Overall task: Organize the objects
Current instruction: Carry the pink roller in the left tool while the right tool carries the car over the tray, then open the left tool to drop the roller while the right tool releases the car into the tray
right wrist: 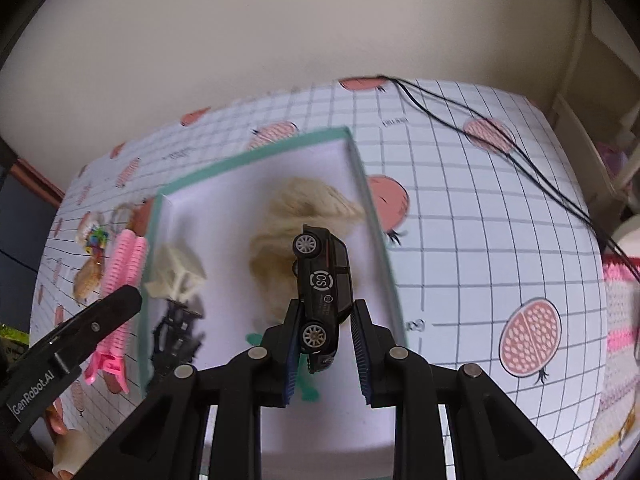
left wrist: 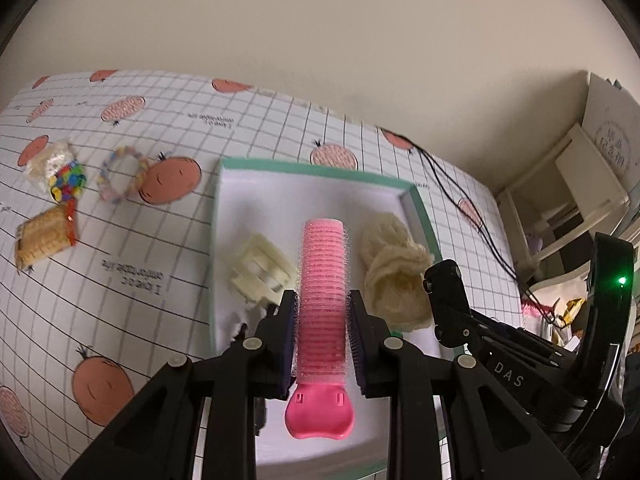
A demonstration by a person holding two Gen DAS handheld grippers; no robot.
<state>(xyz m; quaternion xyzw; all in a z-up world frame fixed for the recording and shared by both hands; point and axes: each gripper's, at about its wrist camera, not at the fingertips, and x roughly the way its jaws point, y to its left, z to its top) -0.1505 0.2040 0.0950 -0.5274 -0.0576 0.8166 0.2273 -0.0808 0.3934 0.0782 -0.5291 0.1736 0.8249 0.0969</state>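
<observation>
Left gripper (left wrist: 322,316) pinches pink hair roller (left wrist: 323,300) above tray (left wrist: 316,168). Right gripper (right wrist: 326,344) holds toy car (right wrist: 324,296), jaws loose around it. Lower both into bare tray floor near front edge, clear of cream clip (left wrist: 260,270) and fluffy scrunchie (left wrist: 394,270); release gently.

A pink hair roller clip (left wrist: 322,296) is pinched between the left fingers (left wrist: 287,328), lengthwise above the teal-rimmed tray (left wrist: 420,208). A black toy car (right wrist: 322,296) hangs on its side against a right finger (right wrist: 294,344), over the tray's right edge. Inside lie a cream claw clip (left wrist: 260,268) and cream scrunchie (left wrist: 394,264).
</observation>
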